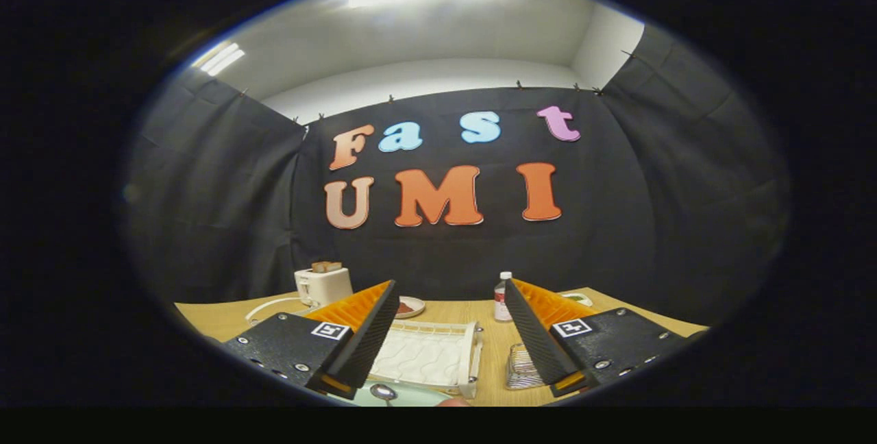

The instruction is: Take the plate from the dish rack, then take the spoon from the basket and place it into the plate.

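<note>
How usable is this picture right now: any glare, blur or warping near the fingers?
Gripper view: strong fisheye bowing at the table edge; ceiling light glares overhead; the open gripper is sharp; dish rack between the fingers is clear; spoon on the plate is cut off and dim.

Spoon (384, 392) handle and plate (411, 397) mostly cut off below.

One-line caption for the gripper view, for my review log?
Open claw held above the table, spoon resting on the plate between its fingers, empty dish rack just beyond, wire basket beside it.
</note>
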`<state>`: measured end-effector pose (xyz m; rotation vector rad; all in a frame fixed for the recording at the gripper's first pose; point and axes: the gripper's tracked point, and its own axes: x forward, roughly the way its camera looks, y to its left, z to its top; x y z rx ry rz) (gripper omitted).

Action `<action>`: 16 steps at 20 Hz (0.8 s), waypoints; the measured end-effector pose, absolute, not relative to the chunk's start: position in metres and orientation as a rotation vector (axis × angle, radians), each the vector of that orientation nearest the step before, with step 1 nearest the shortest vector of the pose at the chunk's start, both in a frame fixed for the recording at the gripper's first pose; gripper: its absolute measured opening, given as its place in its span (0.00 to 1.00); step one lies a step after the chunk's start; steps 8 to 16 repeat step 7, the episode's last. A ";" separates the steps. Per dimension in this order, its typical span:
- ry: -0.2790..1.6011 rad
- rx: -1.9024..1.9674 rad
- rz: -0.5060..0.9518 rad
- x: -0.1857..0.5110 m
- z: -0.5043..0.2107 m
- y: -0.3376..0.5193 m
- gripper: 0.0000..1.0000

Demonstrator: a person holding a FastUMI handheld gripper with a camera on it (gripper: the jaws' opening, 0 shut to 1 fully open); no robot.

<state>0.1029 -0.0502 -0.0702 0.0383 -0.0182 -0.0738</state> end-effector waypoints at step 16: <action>-0.014 0.009 -0.095 0.105 -0.069 -0.048 0.92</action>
